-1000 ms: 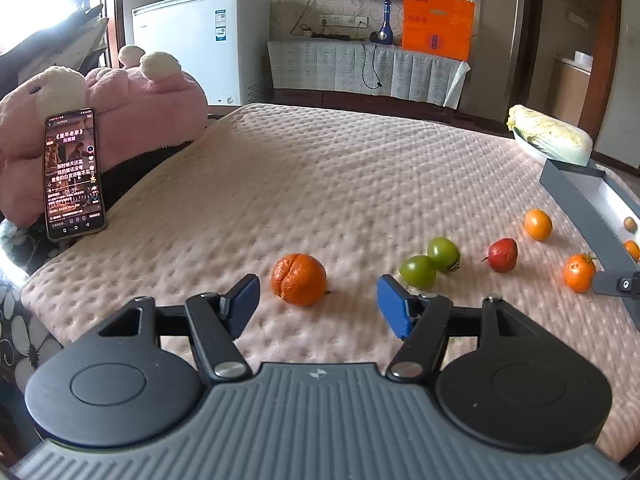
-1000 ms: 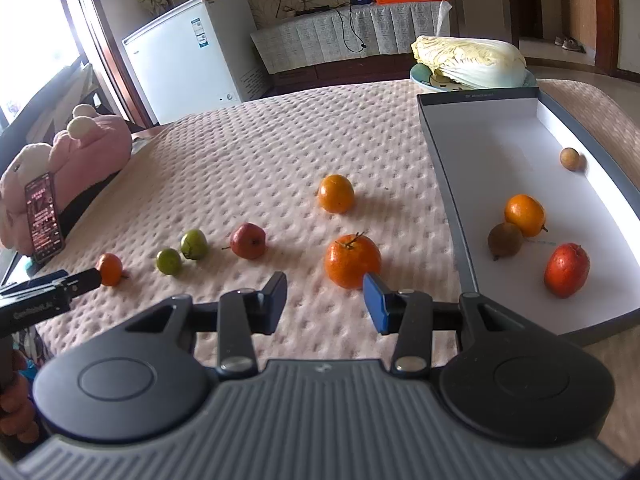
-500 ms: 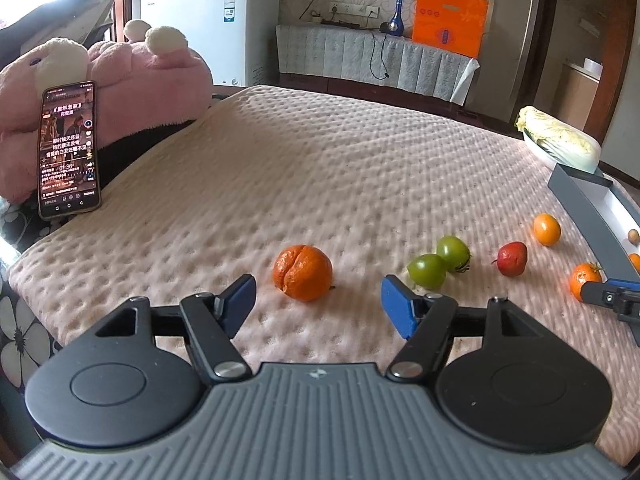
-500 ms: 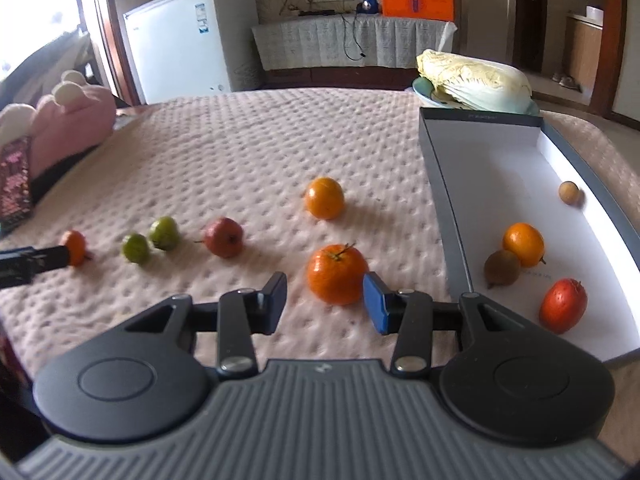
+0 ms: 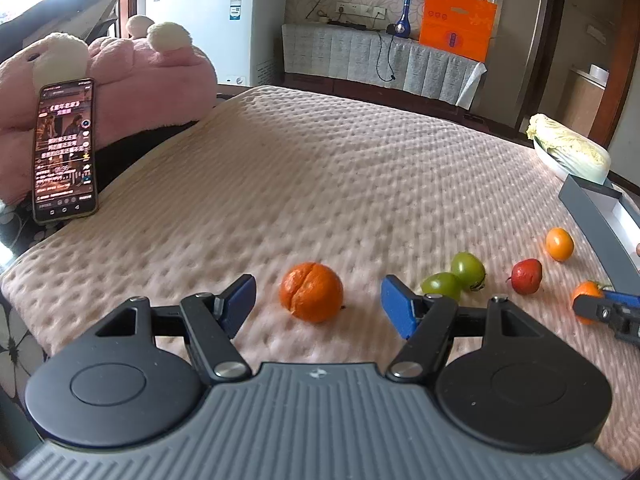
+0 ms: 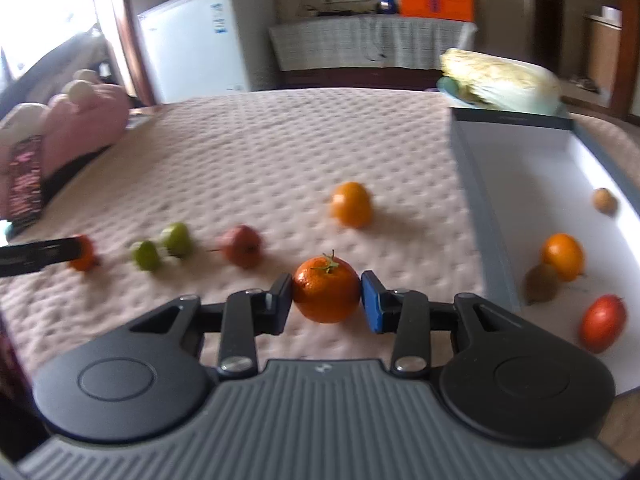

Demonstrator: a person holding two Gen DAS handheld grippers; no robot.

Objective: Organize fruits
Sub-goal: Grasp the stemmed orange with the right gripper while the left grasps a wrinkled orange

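Observation:
My right gripper (image 6: 326, 300) is shut on a stemmed orange tangerine (image 6: 326, 294) on the pink quilt, left of the grey box (image 6: 480, 208). The box holds an orange (image 6: 562, 256), a kiwi (image 6: 540, 282), a red fruit (image 6: 602, 322) and a small brown fruit (image 6: 604, 200). My left gripper (image 5: 316, 304) is open, its fingers on either side of a creased orange (image 5: 312, 298). Two green fruits (image 5: 456, 278), a red fruit (image 5: 527, 276) and a small orange (image 5: 559, 243) lie to its right.
A phone (image 5: 66, 150) leans on a pink plush toy (image 5: 120, 76) at the quilt's left edge. A cabbage (image 6: 500, 80) sits beyond the box. A white freezer (image 5: 216, 20) and a covered bench stand behind the bed.
My right gripper has moved forward and closed on the stemmed tangerine. My left gripper has moved closer to the creased orange and stays open.

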